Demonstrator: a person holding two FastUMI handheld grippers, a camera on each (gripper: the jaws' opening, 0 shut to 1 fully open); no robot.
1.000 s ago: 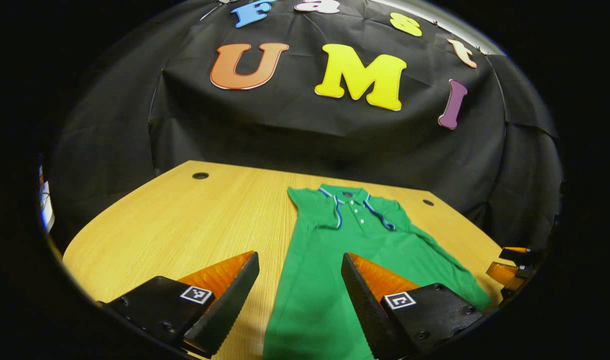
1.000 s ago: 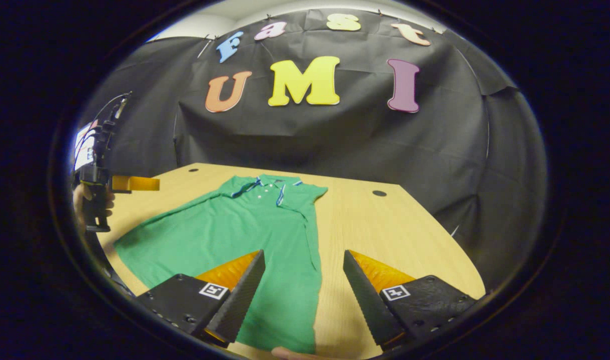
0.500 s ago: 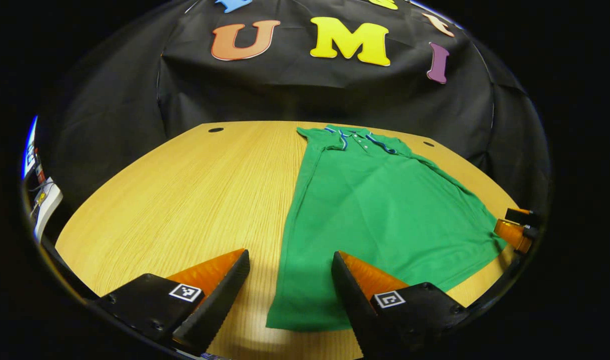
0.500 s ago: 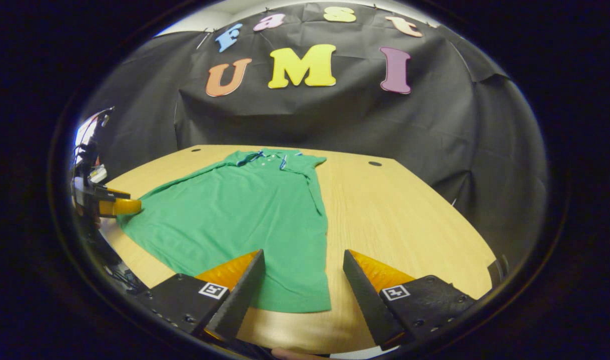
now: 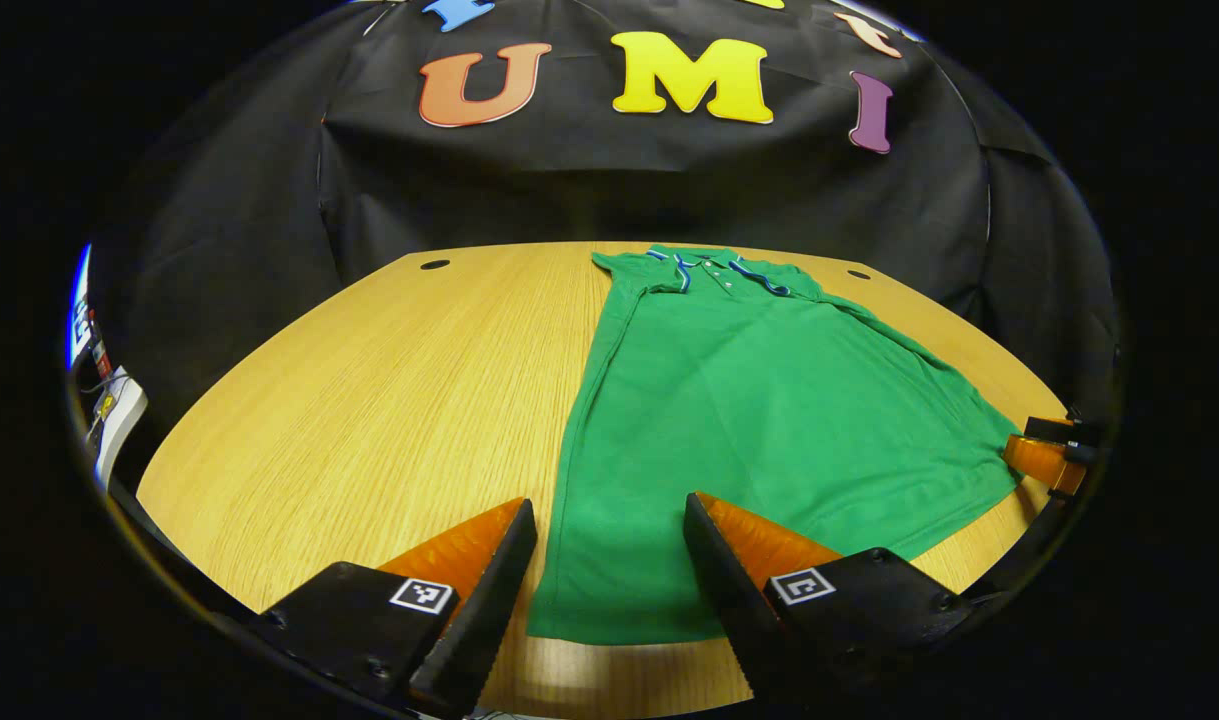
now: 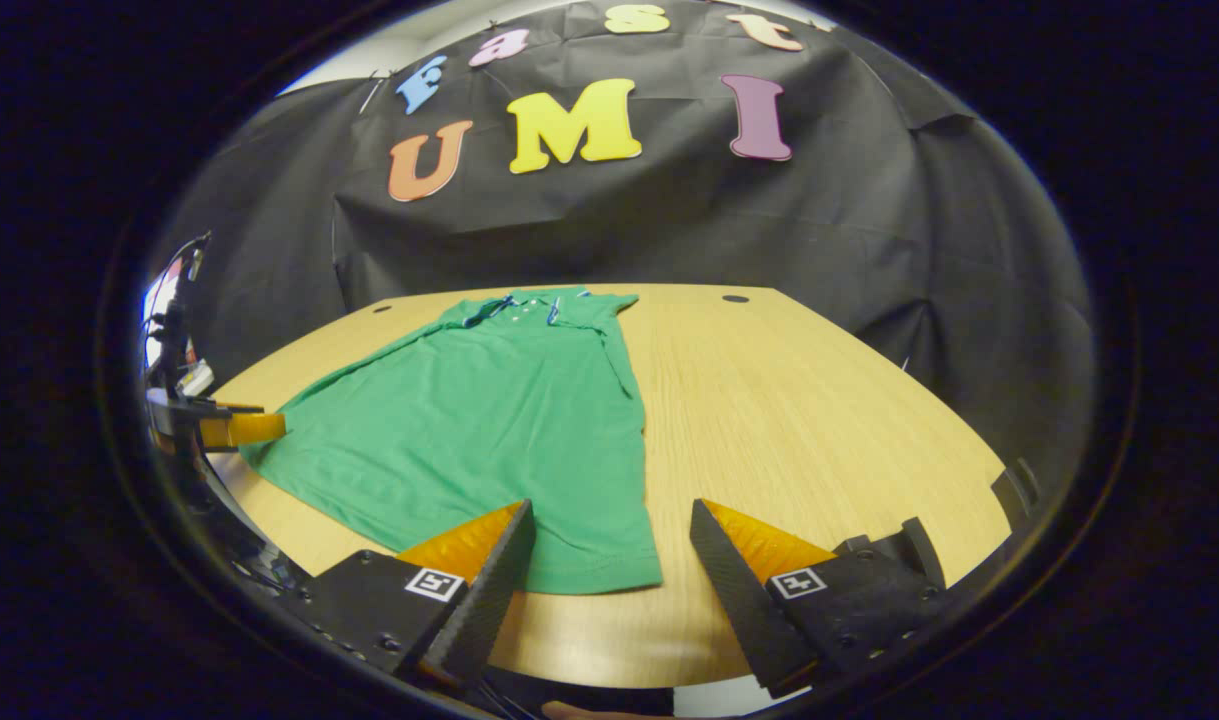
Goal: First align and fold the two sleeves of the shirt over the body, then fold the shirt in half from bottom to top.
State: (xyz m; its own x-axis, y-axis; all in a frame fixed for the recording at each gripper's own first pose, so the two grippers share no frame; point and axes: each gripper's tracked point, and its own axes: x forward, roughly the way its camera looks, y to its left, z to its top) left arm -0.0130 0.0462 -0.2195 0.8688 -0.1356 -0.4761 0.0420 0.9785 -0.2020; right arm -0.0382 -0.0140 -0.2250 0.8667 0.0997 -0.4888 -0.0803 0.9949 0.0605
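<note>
On table [image 5: 369,380]: green shirt [image 5: 759,400], no readable label.

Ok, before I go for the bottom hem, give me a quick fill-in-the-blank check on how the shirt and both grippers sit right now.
1. The shirt is ____ in colour.
2. It lies flat on the wooden ____, collar toward the booth wall.
3. The left gripper and right gripper both have their jaws ____, holding nothing.
4. Both grippers are nearest the shirt's ____ edge.

Missing words: green; table; open; bottom
</note>
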